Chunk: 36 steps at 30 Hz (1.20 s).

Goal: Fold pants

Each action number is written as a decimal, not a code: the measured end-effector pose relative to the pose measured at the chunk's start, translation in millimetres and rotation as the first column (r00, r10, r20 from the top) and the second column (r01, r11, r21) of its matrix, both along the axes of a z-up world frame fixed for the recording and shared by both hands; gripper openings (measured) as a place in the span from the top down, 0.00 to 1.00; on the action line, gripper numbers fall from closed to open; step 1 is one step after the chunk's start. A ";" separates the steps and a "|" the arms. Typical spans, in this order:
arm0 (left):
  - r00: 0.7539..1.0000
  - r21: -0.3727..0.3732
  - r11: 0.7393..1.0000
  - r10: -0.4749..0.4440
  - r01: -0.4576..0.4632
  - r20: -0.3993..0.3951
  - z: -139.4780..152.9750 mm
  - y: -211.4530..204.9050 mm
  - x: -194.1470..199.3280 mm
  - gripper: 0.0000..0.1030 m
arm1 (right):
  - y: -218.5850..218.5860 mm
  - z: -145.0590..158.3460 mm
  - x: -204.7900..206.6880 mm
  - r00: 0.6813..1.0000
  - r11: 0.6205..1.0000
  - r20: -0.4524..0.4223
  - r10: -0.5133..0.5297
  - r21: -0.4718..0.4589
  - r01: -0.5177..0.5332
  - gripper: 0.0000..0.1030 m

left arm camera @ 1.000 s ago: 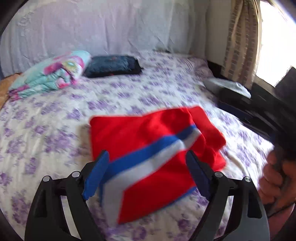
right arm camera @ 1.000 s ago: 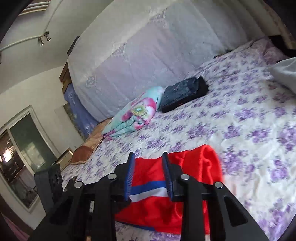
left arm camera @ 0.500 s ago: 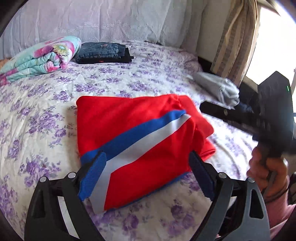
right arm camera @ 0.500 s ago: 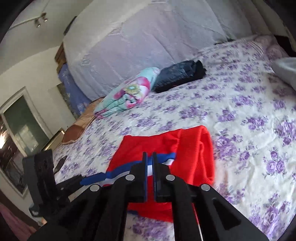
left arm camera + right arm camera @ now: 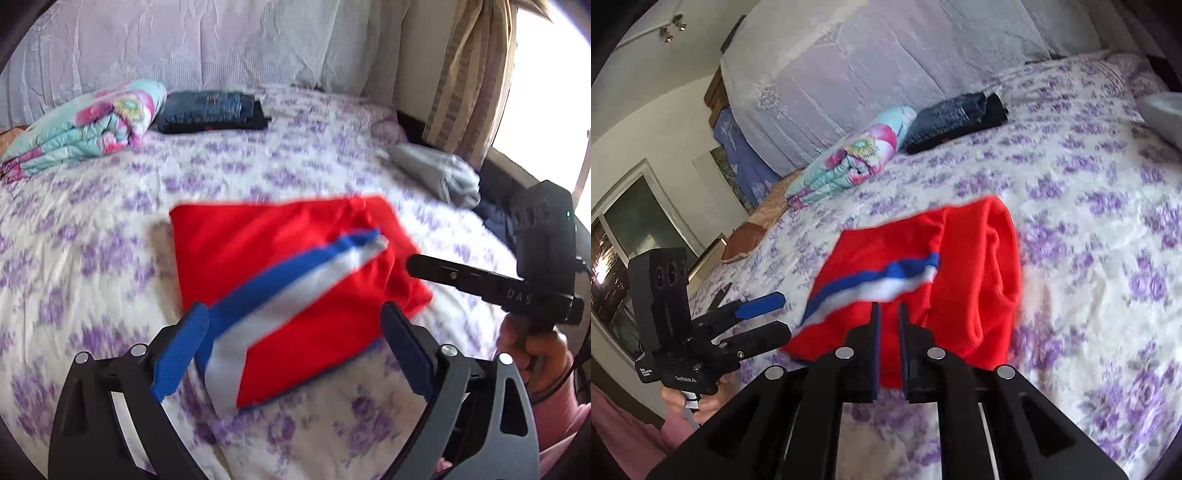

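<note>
The red pants (image 5: pixel 280 254) with a blue and white stripe lie folded in a compact rectangle on the flowered bedspread (image 5: pixel 110 206). They also show in the right wrist view (image 5: pixel 960 280). My left gripper (image 5: pixel 295 343) is open and empty, held above the near edge of the pants. My right gripper (image 5: pixel 887 325) is nearly shut with a narrow gap and holds nothing, just above the pants' near edge. It shows from the side in the left wrist view (image 5: pixel 413 266), and the left gripper shows in the right wrist view (image 5: pixel 775 314).
A folded flowered blanket (image 5: pixel 85 125) and folded dark jeans (image 5: pixel 210 114) lie at the head of the bed. A folded grey garment (image 5: pixel 439 177) lies at the right edge by the curtain (image 5: pixel 469 74). A window (image 5: pixel 635 236) is at the left.
My right gripper closed from open to nearly shut. Both grippers drew back a little from the folded pants, which stay put on the bed.
</note>
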<state>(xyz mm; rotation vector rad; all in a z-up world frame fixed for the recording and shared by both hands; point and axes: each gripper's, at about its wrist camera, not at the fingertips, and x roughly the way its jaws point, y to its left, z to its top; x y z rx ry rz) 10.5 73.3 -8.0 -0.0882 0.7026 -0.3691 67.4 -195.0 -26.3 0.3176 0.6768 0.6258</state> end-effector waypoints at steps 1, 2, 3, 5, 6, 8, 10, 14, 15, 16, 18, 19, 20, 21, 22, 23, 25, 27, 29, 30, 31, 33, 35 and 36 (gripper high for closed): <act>1.000 -0.009 1.000 -0.002 0.002 0.014 6.1 -1.5 5.5 0.11 | 2.4 11.7 5.6 0.999 1.000 0.032 -0.007 0.011 0.007 0.76; 1.000 -0.016 1.000 -0.010 0.010 0.023 9.1 -4.4 11.8 0.11 | 4.1 19.7 12.0 0.999 1.000 0.048 -0.017 0.016 0.016 0.72; 1.000 -0.015 1.000 -0.014 0.014 0.021 9.3 -7.6 18.0 0.11 | 6.5 26.6 20.6 0.998 1.000 0.066 -0.026 0.017 0.025 0.72; 0.999 -0.031 0.999 -0.019 0.018 -0.026 0.4 -13.8 32.4 0.11 | 9.4 32.2 43.4 0.996 0.999 0.068 -0.050 -0.003 0.050 0.72; 0.998 -0.046 0.999 -0.029 0.026 -0.063 -7.4 -16.4 38.4 0.11 | 10.5 30.3 54.6 0.996 0.997 0.055 -0.066 -0.026 0.067 0.72; 0.990 -0.030 0.999 -0.028 0.024 -0.138 -29.4 -22.1 48.9 0.11 | 10.5 9.9 81.5 0.993 0.985 -0.006 -0.116 -0.126 0.114 0.79; 0.996 0.081 0.997 0.007 0.000 -0.091 -39.7 -31.9 44.8 0.08 | 0.7 -14.9 94.7 0.992 0.990 -0.057 -0.111 -0.095 0.106 0.90; 0.996 0.149 0.989 0.029 -0.016 -0.084 -41.2 -38.8 43.0 0.05 | -18.4 -12.6 72.3 0.987 0.989 -0.067 -0.148 -0.013 0.147 0.83; 0.995 0.135 0.991 0.035 -0.022 -0.097 -40.3 -35.5 44.6 0.05 | -18.4 -5.5 57.8 0.986 0.986 -0.029 -0.165 -0.019 0.164 0.67; 0.993 0.118 0.992 0.046 -0.033 -0.109 -38.2 -32.1 45.2 0.05 | -17.1 3.0 37.8 0.984 0.984 0.027 -0.177 -0.030 0.177 0.60; 0.991 0.117 0.992 0.067 -0.053 -0.116 -35.1 -30.2 44.1 0.05 | -15.2 14.2 4.6 0.972 0.975 0.115 -0.203 -0.062 0.211 0.54; 0.990 0.127 0.990 0.083 -0.068 -0.116 -33.7 -30.9 42.0 0.05 | -13.5 17.9 -13.4 0.964 0.968 0.154 -0.217 -0.092 0.233 0.52; 0.989 0.140 0.987 0.095 -0.079 -0.116 -32.9 -32.2 40.7 0.05 | -11.9 19.5 -25.4 0.957 0.960 0.175 -0.231 -0.116 0.253 0.46; 0.988 0.155 0.984 0.107 -0.089 -0.113 -32.0 -34.1 38.8 0.05 | -10.0 20.8 -32.6 0.953 0.954 0.185 -0.241 -0.133 0.267 0.39; 0.987 0.175 0.979 0.121 -0.101 -0.108 -30.9 -36.4 36.4 0.05 | -7.8 20.5 -40.8 0.953 0.950 0.184 -0.242 -0.155 0.271 0.36; 0.986 0.193 0.975 0.130 -0.108 -0.103 -29.5 -38.4 33.7 0.05 | -6.2 19.7 -45.3 0.955 0.947 0.176 -0.241 -0.172 0.270 0.32; 0.985 0.214 0.969 0.147 -0.125 -0.093 -25.8 -39.5 27.3 0.05 | -4.6 18.0 -53.8 0.956 0.942 0.164 -0.241 -0.196 0.271 0.24; 0.983 0.219 0.965 0.164 -0.142 -0.087 -21.4 -38.2 18.9 0.05 | -3.7 17.7 -59.8 0.952 0.934 0.164 -0.257 -0.213 0.288 0.11; 0.981 0.220 0.964 0.175 -0.152 -0.086 -16.7 -35.9 9.7 0.05 | -1.9 17.6 -64.9 0.949 0.925 0.168 -0.268 -0.229 0.302 0.07; 0.980 0.219 0.962 0.182 -0.161 -0.082 -14.2 -34.3 4.8 0.05 | -0.7 17.4 -67.1 0.947 0.921 0.170 -0.273 -0.237 0.308 0.05; 0.979 0.221 0.961 0.190 -0.170 -0.076 -11.8 -32.9 -0.5 0.05 | 1.0 17.2 -69.6 0.946 0.916 0.172 -0.275 -0.251 0.312 0.03; 0.976 0.224 0.956 0.207 -0.188 -0.067 -8.3 -30.3 -9.9 0.05 | 4.3 15.1 -73.8 0.946 0.909 0.171 -0.276 -0.274 0.315 0.04; 0.974 0.219 0.955 0.220 -0.202 -0.062 -5.7 -27.4 -20.8 0.05 | 6.3 10.6 -78.6 0.947 0.905 0.162 -0.276 -0.287 0.313 0.04; 0.973 0.216 0.954 0.224 -0.206 -0.060 -5.3 -26.0 -24.8 0.05 | 6.2 7.3 -80.7 0.950 0.906 0.151 -0.274 -0.291 0.308 0.04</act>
